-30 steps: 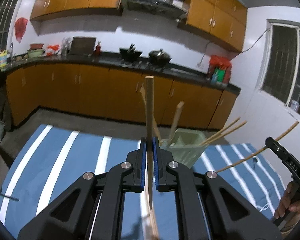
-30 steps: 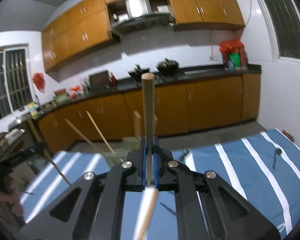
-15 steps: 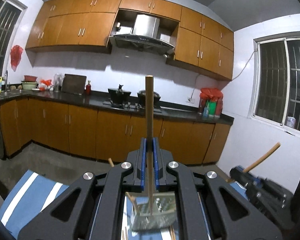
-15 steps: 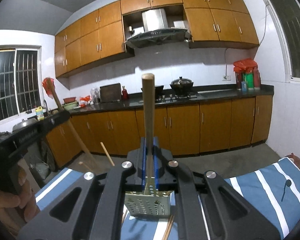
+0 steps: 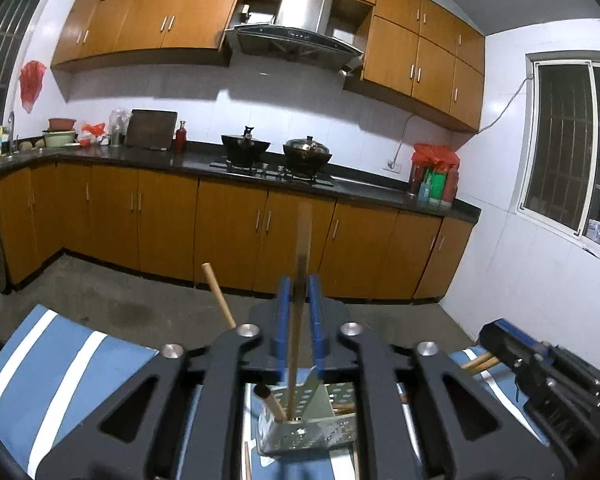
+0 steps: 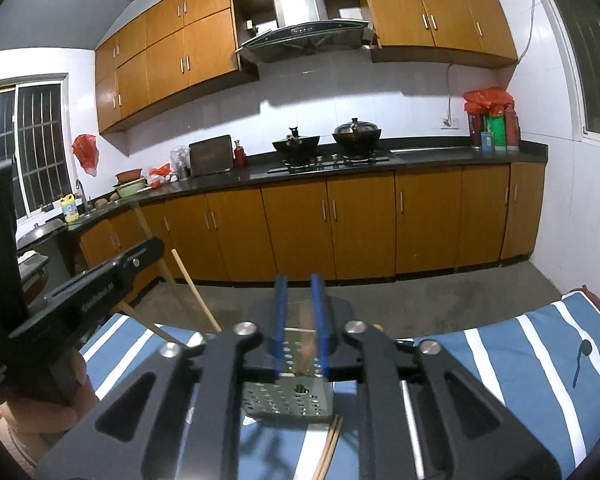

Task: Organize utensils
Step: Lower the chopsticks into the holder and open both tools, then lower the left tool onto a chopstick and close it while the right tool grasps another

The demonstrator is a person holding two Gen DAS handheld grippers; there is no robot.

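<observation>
A perforated metal utensil holder (image 5: pixel 306 436) stands on the blue striped cloth, right below both grippers; it also shows in the right wrist view (image 6: pixel 288 396). My left gripper (image 5: pixel 298 280) has its jaws slightly apart around a blurred wooden stick (image 5: pixel 298 300) that reaches down into the holder. Another wooden handle (image 5: pixel 219 296) leans out of the holder to the left. My right gripper (image 6: pixel 299 280) is open above the holder, with a blurred stick tip (image 6: pixel 306 352) low between its jaws. Loose chopsticks (image 6: pixel 330 444) lie on the cloth in front of the holder.
The blue and white striped cloth (image 6: pixel 520 360) covers the table. A small dark spoon (image 6: pixel 580 360) lies on it at the right. The right gripper's body shows in the left wrist view (image 5: pixel 548 376). Kitchen cabinets and the counter stand behind.
Both grippers have opened and the wooden sticks they gripped have slid down into the holder. The right stick has dropped almost out of sight.
</observation>
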